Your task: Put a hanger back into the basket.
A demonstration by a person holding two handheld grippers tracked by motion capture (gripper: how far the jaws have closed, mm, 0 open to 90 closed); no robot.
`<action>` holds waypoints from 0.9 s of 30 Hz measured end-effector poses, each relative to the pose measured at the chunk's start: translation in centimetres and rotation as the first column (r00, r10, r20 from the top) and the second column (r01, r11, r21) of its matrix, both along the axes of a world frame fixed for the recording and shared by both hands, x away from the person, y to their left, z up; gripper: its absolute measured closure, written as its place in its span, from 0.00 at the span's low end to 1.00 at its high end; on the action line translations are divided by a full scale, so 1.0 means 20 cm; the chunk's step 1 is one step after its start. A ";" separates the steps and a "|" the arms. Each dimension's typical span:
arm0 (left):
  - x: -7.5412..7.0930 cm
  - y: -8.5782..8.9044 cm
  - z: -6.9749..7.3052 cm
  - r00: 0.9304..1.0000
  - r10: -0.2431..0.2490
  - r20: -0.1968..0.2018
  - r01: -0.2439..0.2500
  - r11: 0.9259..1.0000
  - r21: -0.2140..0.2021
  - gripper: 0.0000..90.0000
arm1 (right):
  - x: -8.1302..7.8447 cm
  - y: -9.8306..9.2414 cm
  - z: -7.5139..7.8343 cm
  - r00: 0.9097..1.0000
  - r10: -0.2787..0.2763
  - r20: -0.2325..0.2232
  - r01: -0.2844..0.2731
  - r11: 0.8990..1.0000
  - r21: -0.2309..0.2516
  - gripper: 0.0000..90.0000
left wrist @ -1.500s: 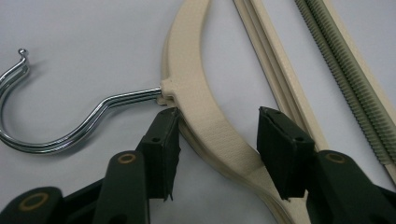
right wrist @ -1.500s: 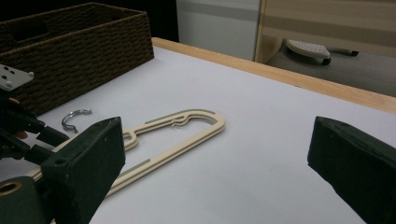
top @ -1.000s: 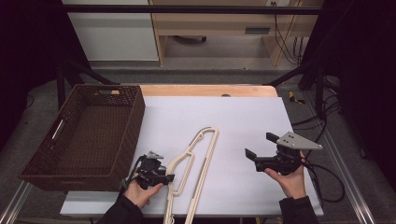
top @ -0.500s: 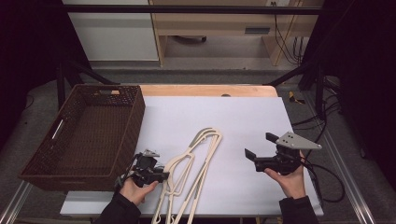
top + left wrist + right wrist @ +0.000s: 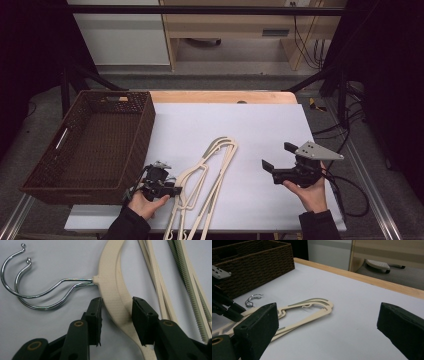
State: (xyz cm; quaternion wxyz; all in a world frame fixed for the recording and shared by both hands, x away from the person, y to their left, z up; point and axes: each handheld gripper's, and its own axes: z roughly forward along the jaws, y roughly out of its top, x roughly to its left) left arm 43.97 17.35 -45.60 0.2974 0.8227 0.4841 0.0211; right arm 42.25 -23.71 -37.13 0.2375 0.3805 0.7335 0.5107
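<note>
Two cream plastic hangers (image 5: pixel 207 177) lay stacked on the white surface (image 5: pixel 260 125), their long arms running from the near edge toward about one o'clock, where the looped ends rested near the middle of the sheet. Their two chrome hooks (image 5: pixel 32 287) lay side by side, curling away from the neck, flat on the sheet. The left tool (image 5: pixel 167 187), held in a hand (image 5: pixel 145 202) at the near left, sat at the neck end of the hangers; in the left gripper view its jaws straddled the curved cream shoulder just beside the hook root, with a sliver of surface showing beside the left pad (image 5: pixel 96 315), so the hold looked loose rather than clamped, though contact on the right side was hard to judge. The right tool (image 5: pixel 278 161) hovered at about four o'clock on the sheet, well apart from the hangers, jaws spread wide and empty, a grey three-cornered plate on top. At nine o'clock a dark woven basket (image 5: pixel 145 115) stood against the sheet's left edge.
</note>
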 end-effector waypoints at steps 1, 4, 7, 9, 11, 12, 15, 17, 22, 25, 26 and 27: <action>0.00 0.00 0.00 1.000 0.000 0.002 0.000 1.000 -0.003 0.67 | 0.00 0.00 0.00 1.000 0.000 -0.001 0.000 1.000 0.000 0.05; 0.02 0.01 0.00 1.000 0.001 0.007 0.000 1.000 -0.004 0.68 | 0.00 0.00 0.00 1.000 -0.001 -0.001 0.001 1.000 -0.002 0.05; 0.02 0.01 0.01 0.999 -0.024 0.028 0.023 0.999 0.026 0.69 | 0.00 0.00 0.00 1.000 0.000 -0.002 0.000 1.000 -0.001 0.05; 0.01 0.02 0.02 0.999 -0.029 0.037 0.028 0.999 0.019 0.69 | 0.00 0.01 0.00 1.000 0.000 -0.003 0.000 1.000 -0.001 0.05; -0.01 0.02 0.04 0.998 -0.030 0.055 0.030 1.000 0.003 0.61 | 0.00 0.00 0.00 1.000 0.002 -0.002 -0.002 1.000 -0.003 0.05; -0.02 0.03 0.06 0.998 -0.032 0.062 0.032 0.999 0.000 0.60 | 0.00 0.00 0.00 1.000 0.001 -0.002 -0.001 1.000 -0.003 0.05; -0.08 0.06 0.11 0.996 -0.056 0.069 0.058 0.998 -0.028 0.54 | -0.01 -0.01 0.01 1.000 -0.002 0.004 0.002 1.000 0.003 0.05; -0.13 0.09 0.12 0.996 -0.070 0.056 0.071 0.997 -0.034 0.54 | -0.01 -0.01 0.01 1.000 0.000 0.005 0.000 1.000 0.009 0.05; -0.24 0.10 0.08 0.994 -0.105 0.028 0.105 0.994 -0.006 0.55 | -0.02 -0.02 0.02 1.000 -0.001 0.008 0.000 1.000 0.020 0.05; -0.30 0.11 0.05 0.992 -0.125 0.012 0.125 0.992 -0.003 0.58 | -0.02 -0.01 0.02 1.000 0.005 0.002 -0.005 1.000 0.018 0.05; -0.32 0.11 0.04 0.991 -0.131 0.008 0.131 0.991 -0.003 0.58 | -0.02 -0.01 0.01 1.000 0.012 0.002 -0.012 1.000 0.012 0.05; -0.33 0.10 0.03 0.991 -0.133 0.006 0.133 0.991 -0.004 0.59 | -0.02 0.00 0.01 1.000 0.010 -0.001 -0.010 1.000 0.013 0.05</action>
